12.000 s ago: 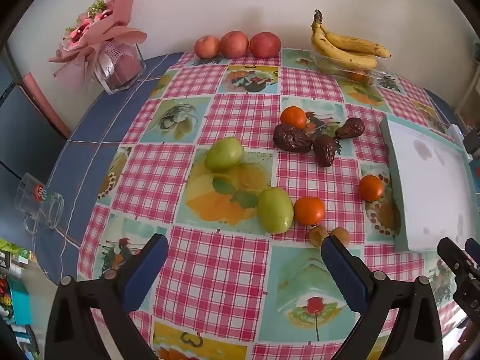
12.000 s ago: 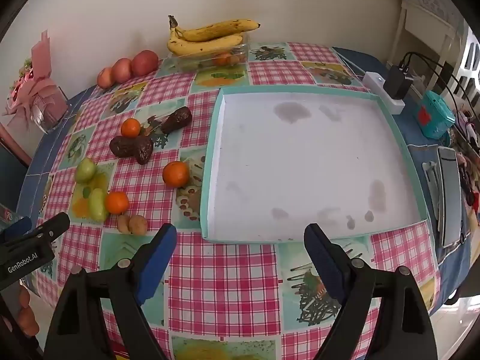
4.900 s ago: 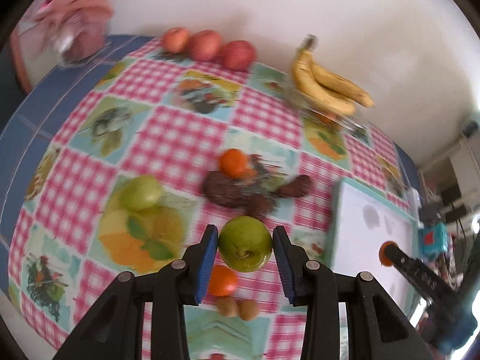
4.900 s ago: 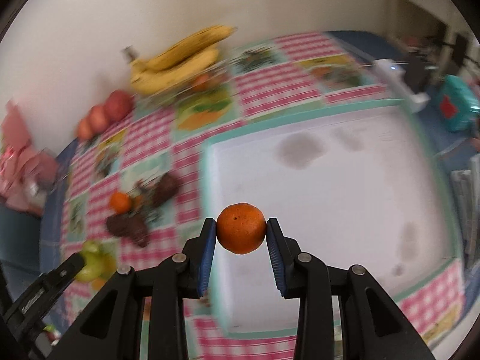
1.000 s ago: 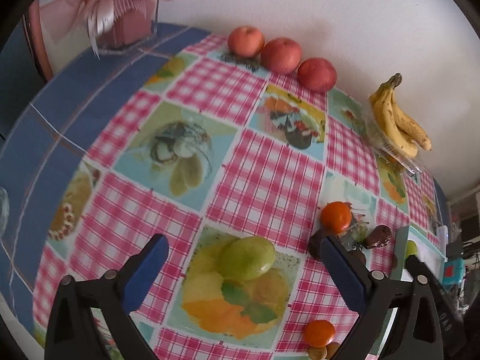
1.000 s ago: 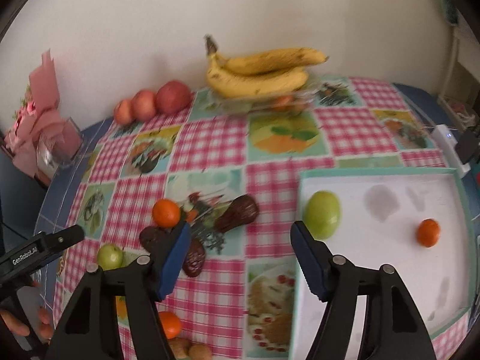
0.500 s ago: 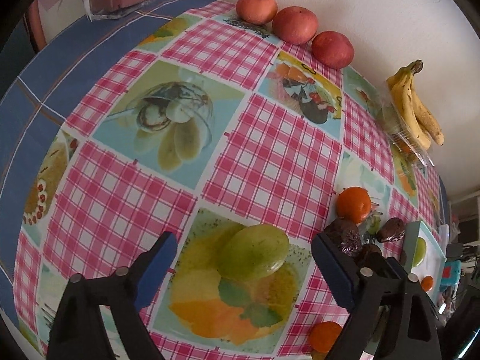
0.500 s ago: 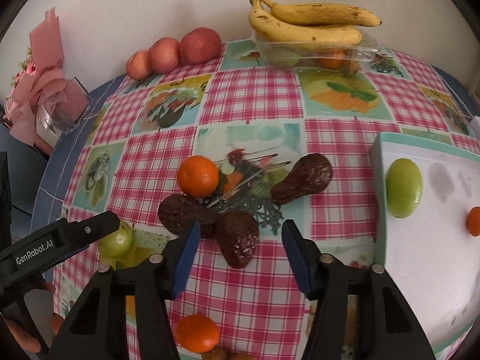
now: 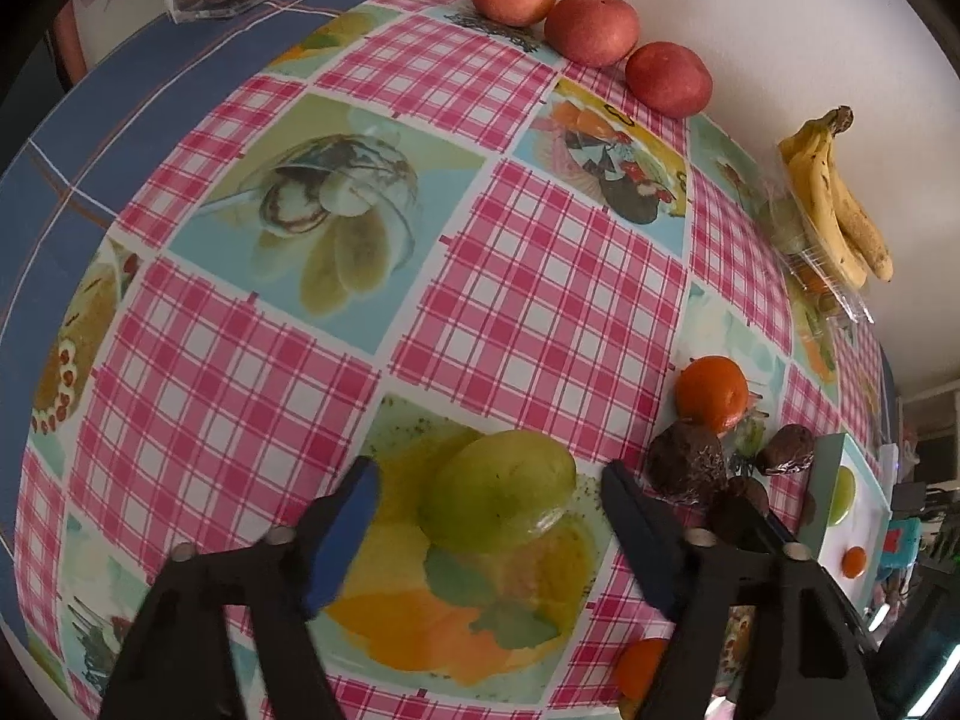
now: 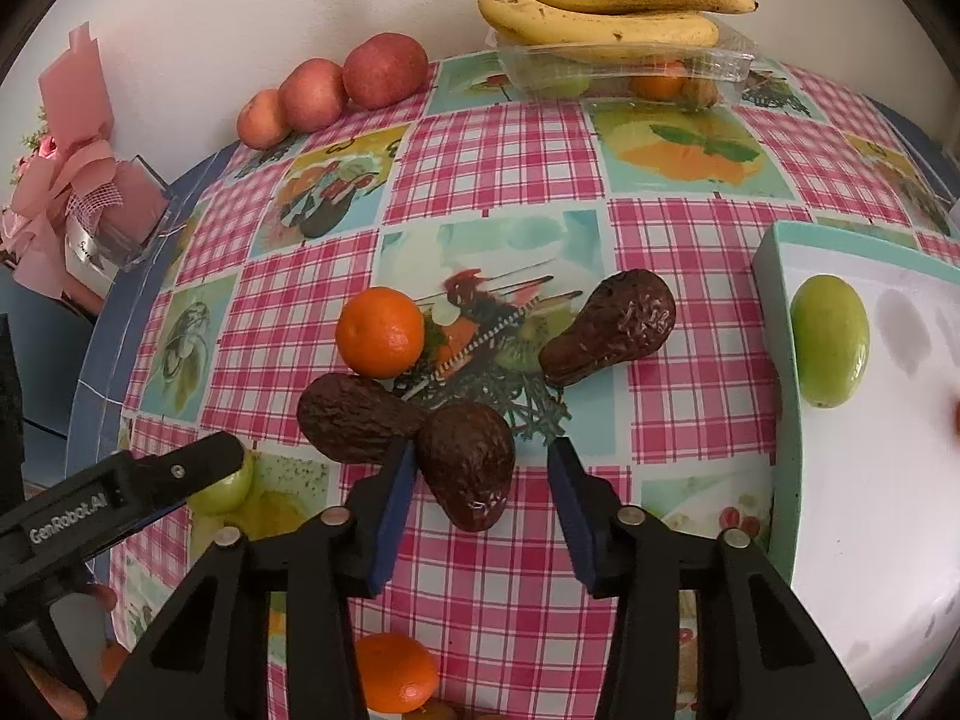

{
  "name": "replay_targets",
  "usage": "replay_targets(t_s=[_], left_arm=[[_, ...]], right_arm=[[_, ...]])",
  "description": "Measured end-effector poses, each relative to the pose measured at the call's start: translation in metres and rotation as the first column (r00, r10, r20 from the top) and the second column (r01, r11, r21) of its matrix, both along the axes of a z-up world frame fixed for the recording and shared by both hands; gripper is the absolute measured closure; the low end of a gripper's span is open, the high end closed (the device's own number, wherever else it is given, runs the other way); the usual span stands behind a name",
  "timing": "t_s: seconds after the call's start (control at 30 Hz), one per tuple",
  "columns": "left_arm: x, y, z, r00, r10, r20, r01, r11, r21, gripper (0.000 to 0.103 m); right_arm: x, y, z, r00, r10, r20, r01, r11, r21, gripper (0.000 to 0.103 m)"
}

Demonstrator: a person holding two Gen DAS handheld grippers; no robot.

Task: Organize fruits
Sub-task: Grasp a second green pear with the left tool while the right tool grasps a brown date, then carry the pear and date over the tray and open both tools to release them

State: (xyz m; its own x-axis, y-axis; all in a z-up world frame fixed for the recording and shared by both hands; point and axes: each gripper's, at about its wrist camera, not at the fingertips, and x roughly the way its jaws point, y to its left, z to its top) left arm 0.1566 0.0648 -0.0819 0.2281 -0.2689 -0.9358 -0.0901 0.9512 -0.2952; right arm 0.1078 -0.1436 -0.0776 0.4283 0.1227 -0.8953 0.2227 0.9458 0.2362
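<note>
A green fruit [image 9: 501, 492] lies on the checked tablecloth between the fingers of my left gripper [image 9: 489, 480]. Its jaws are closing, with a gap still showing on both sides of the fruit. In the right wrist view a dark avocado [image 10: 468, 462] sits between the fingers of my right gripper [image 10: 480, 462]. Those jaws are closing too; the left pad is close against the skin and the right pad stands clear. The white tray [image 10: 774, 276] with a teal rim holds another green fruit [image 10: 831, 339] and a small orange [image 9: 853, 561].
Two more avocados [image 10: 354, 426] [image 10: 612, 327] and an orange [image 10: 379, 331] crowd around the right gripper, and another orange [image 10: 396, 669] lies nearer. Three apples [image 10: 384, 69], bananas [image 10: 606, 6] on a plastic box and a pink bouquet [image 10: 72, 180] line the wall.
Both grippers have sunk toward the table and their jaws have narrowed. The left now brackets the green fruit, the right the avocado. The green fruit and orange held earlier lie in the tray.
</note>
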Motion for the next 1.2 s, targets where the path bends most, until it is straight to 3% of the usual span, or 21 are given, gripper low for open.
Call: replay_targets(t_s=[0.2,0.63,1.2], left_arm=[[-0.002,0.0,0.001,1.0,-0.01,-0.003,0.01,1.0,-0.017,0.048],[-0.003,0.004,0.009,0.999,0.027,0.019,-0.026,0.999,-0.044,0.048],[-0.014,-0.016,0.074,0.983,-0.018,0.185,0.034,0.996,-0.084,0.048]], right_arm=[[0.0,0.002,0.003,1.0,0.009,0.014,-0.009,1.0,0.008,0.069],[-0.005,0.0,0.01,1.0,-0.003,0.023,0.002,0.999,0.039,0.069],[-0.032,-0.027,0.071,0.991,-0.056,0.118,0.048,0.996,0.071,0.069]])
